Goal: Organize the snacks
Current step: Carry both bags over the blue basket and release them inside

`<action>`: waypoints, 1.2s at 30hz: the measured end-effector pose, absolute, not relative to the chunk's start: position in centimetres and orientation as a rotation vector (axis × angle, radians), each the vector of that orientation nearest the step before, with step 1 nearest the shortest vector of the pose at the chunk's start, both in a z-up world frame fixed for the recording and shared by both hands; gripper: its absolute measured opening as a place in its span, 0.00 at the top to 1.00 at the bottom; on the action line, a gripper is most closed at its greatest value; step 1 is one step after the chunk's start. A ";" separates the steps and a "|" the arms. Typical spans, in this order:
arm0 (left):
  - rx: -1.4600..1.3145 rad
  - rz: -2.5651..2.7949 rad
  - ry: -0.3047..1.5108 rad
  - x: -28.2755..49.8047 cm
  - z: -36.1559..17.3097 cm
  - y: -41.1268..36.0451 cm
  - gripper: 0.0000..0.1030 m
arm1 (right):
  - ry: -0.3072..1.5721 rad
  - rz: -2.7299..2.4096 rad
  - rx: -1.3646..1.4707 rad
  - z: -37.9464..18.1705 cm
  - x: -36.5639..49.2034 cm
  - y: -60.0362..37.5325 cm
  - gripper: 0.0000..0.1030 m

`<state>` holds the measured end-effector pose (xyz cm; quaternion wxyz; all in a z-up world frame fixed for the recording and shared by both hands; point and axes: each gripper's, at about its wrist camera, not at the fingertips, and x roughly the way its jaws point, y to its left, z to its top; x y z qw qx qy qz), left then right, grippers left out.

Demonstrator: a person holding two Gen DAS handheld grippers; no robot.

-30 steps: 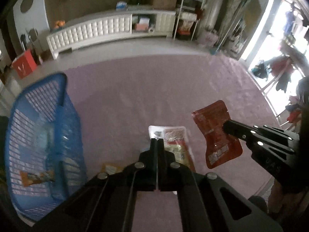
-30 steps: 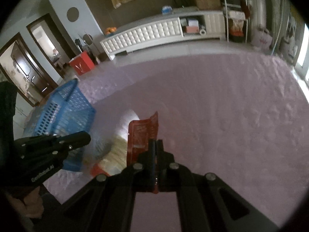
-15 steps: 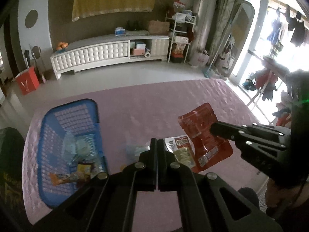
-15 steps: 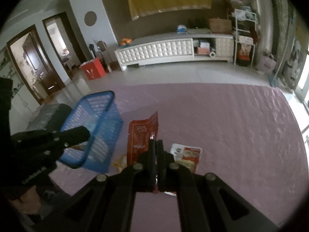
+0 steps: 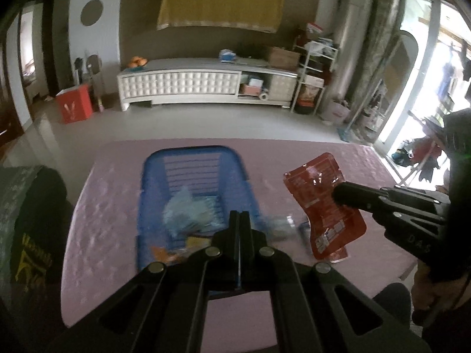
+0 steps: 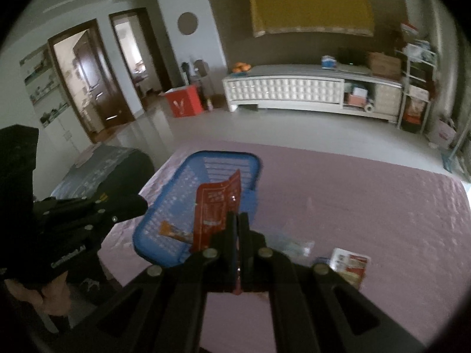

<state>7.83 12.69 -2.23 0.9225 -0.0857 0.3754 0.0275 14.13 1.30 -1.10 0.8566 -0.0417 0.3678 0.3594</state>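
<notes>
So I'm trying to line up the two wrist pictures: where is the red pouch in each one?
Left wrist: the red pouch is at right of centre, held up above the table by the right gripper coming in from the right.
Right wrist: the pouch is at centre, standing up from the shut jaws in front of the blue basket.
Shared landmark: the blue basket, left of the pouch in the left view.

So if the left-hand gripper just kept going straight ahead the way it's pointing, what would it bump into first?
Probably the blue basket. The left gripper, shut and empty, points over its near rim at the pale blue packet inside, so it might meet that first. Depth is hard to judge.
</notes>
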 end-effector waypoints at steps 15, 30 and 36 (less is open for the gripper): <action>-0.246 0.096 0.844 9.5 -7.1 18.9 1.00 | 0.863 0.801 -0.193 -5.1 15.5 9.1 0.97; -0.265 0.116 0.930 11.9 -10.3 20.2 0.52 | 0.975 0.796 -0.264 -9.1 17.4 10.9 0.91; -0.249 0.130 0.909 11.1 -9.2 19.8 0.39 | 0.909 0.770 -0.307 -7.8 16.0 9.6 0.41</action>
